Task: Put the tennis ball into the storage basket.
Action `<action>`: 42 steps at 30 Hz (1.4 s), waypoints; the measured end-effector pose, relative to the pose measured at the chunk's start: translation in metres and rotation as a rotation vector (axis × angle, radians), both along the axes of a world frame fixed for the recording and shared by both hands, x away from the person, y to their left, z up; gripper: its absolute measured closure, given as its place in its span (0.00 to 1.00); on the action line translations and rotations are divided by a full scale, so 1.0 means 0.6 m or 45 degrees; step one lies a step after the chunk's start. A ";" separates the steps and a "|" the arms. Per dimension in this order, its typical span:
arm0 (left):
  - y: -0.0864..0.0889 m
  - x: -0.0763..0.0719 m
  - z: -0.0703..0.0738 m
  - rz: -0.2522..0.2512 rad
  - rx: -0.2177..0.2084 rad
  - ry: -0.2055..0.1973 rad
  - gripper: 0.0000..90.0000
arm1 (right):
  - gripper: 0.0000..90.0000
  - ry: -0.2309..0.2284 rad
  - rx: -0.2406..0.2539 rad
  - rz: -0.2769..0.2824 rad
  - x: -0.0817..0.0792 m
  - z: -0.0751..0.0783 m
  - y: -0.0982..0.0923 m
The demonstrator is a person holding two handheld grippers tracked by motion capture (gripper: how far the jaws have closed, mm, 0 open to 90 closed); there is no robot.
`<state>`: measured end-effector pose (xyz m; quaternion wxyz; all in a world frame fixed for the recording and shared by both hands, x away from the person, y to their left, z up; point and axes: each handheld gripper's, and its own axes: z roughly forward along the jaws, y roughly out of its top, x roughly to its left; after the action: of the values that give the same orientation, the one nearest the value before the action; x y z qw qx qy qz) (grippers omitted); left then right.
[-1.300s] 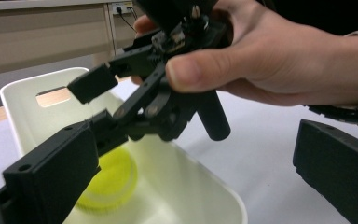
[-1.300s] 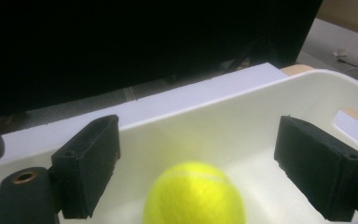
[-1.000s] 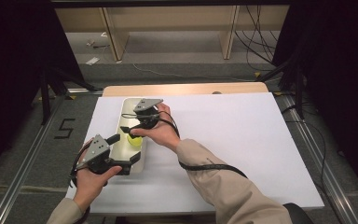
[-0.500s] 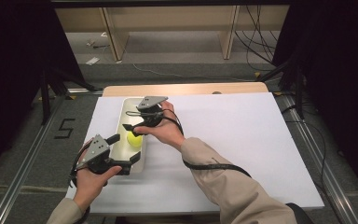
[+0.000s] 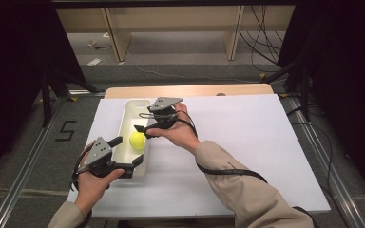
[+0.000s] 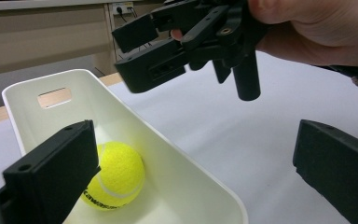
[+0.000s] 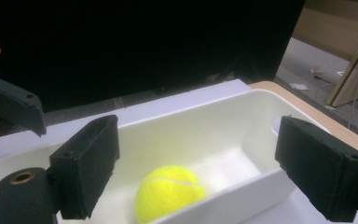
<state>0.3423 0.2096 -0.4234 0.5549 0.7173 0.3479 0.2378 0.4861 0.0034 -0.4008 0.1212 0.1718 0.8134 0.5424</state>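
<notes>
The tennis ball lies inside the white bin. The right gripper, empty jaws apart and just closing slightly, hangs above the bin's right wall. The left gripper straddles its near right corner, gaping.

Tennis ball: bright yellow felt, white curved seam, dark lettering. Bin: plain cream-white. Both grippers, left and right: black jaws, grey top plates. Tabletop: white sheet; light wood at far edge. Sleeve: beige.

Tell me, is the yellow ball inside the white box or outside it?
Inside. The tennis ball lies on the floor of the white bin, its walls all around it, and no jaws touch it.
</notes>
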 end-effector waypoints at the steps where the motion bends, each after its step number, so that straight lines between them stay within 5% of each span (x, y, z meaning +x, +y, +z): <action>1: 0.000 0.000 0.000 0.001 0.003 0.000 0.00 | 0.16 -0.003 -0.005 -0.002 -0.001 0.001 -0.005; 42: -0.001 0.000 0.000 0.005 0.006 0.002 0.00 | 0.17 -0.023 0.018 -0.143 -0.031 0.006 -0.181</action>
<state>0.3424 0.2088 -0.4235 0.5525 0.7180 0.3493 0.2390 0.4674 -0.1054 -0.3969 0.1578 0.2131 0.7974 0.5420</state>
